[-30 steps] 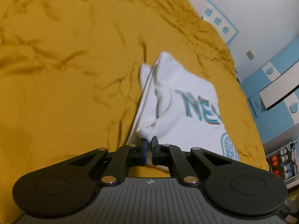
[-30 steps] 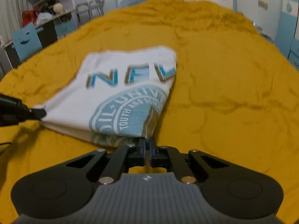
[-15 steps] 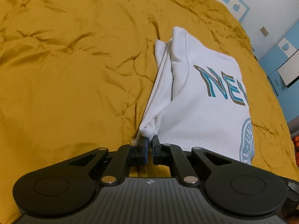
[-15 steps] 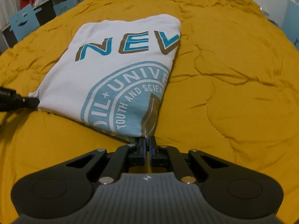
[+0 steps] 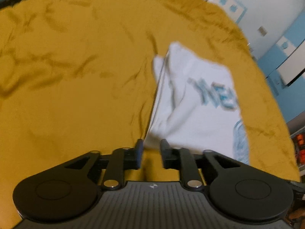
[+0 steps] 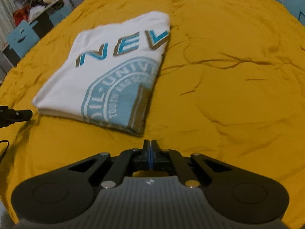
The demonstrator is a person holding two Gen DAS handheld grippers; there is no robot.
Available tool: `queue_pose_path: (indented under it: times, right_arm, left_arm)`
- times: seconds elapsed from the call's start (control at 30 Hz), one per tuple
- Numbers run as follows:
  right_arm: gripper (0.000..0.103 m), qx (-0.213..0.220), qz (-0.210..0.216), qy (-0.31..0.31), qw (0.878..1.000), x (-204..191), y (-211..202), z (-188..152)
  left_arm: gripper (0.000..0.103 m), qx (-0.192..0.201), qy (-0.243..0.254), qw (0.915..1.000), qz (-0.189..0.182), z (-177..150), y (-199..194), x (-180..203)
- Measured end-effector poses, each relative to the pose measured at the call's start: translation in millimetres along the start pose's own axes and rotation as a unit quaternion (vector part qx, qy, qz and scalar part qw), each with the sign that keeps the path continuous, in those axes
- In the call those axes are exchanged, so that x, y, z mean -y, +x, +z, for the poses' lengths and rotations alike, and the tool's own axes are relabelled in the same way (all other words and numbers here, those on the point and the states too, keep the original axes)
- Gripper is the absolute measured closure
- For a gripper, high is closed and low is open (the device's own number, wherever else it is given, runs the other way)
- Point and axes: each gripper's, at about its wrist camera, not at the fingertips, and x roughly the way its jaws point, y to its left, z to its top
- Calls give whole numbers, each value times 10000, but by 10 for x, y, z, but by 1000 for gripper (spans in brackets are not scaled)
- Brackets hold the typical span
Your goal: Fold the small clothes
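A folded white T-shirt (image 6: pixel 106 72) with blue lettering and a round blue emblem lies flat on the yellow bedspread (image 6: pixel 228 76). In the left wrist view the shirt (image 5: pixel 190 110) is blurred, and its near corner lies just past my left gripper (image 5: pixel 152 145). That gripper's jaws are opening, with only bedspread (image 5: pixel 76 76) showing in the gap and no cloth pressed. In the right wrist view the left gripper's fingertip (image 6: pixel 22 114) sits a little off the shirt's left corner. My right gripper (image 6: pixel 150 143) is shut on nothing, just short of the shirt's near right corner.
The bedspread stretches wide to the right of the shirt. Past the bed's left edge stand a blue chair (image 6: pixel 21 36) and a cluttered desk (image 6: pixel 43 5). A white wall with blue apple stickers (image 5: pixel 228 5) and blue cabinets (image 5: pixel 286 66) lie beyond the bed's far side.
My left gripper's jaws have parted and let go of the shirt's corner. My right gripper has drawn back from the shirt's other near corner. The shirt has settled flat.
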Motion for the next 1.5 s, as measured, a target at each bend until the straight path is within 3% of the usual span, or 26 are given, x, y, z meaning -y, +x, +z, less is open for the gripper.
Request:
queue_pose_path:
  times: [0.03, 0.1, 0.13, 0.17, 0.27, 0.37, 0.47, 0.6, 0.7, 0.83, 1.13, 1.27, 1.4, 1.5]
  right_arm:
    - [102, 59, 31, 47, 10000, 33, -39, 14]
    - [98, 214, 101, 177, 9996, 111, -117, 73]
    - [91, 285, 140, 252, 9992, 153, -146, 110]
    - [76, 357, 178, 322, 9987, 186, -157, 154]
    - [66, 562, 372, 540, 9963, 256, -163, 281]
    - [57, 699, 600, 787, 9926, 321, -107, 402]
    - [54, 755, 772, 1101, 9880, 413, 17, 519]
    - [52, 729, 939, 1522, 9812, 525, 292, 678]
    - [52, 711, 1024, 1686, 9778, 610, 486, 766]
    - [52, 695, 1278, 2009, 9687, 722, 774, 884]
    - [55, 850, 1917, 2739, 9386, 942, 1365, 1279]
    - [72, 847, 2115, 2953, 9279, 999, 1612, 1437]
    - [83, 746, 2300, 3247, 9144, 1062, 1846, 1566]
    - [88, 687, 2298, 3189, 9169, 1044, 1929, 1647]
  left_arm:
    - [66, 110, 9, 9998, -147, 54, -36, 3]
    - [45, 224, 67, 9991, -351, 132, -40, 25]
    - [41, 266, 128, 9987, -423, 192, -20, 49]
    - [35, 315, 194, 9980, -516, 251, 11, 74]
    - [17, 435, 122, 9956, -823, 400, 181, 78]
    - [17, 426, -258, 9928, -1091, 522, 446, -24]
    - [17, 295, -501, 9919, -1127, 612, 753, -118]
    - [17, 126, -737, 9909, -1117, 759, 1118, -273]
    - [17, 14, -922, 9857, -1412, 835, 1356, -410]
    - [18, 137, -1231, 9763, -1777, 913, 1593, -591]
    - [42, 131, -1107, 9690, -2203, 1186, 1941, -618]
    - [54, 183, -1136, 9667, -2287, 1273, 2056, -563]
    - [67, 210, -1168, 9656, -2313, 1258, 2086, -566]
    - [73, 304, -1119, 9681, -2221, 1256, 2029, -511]
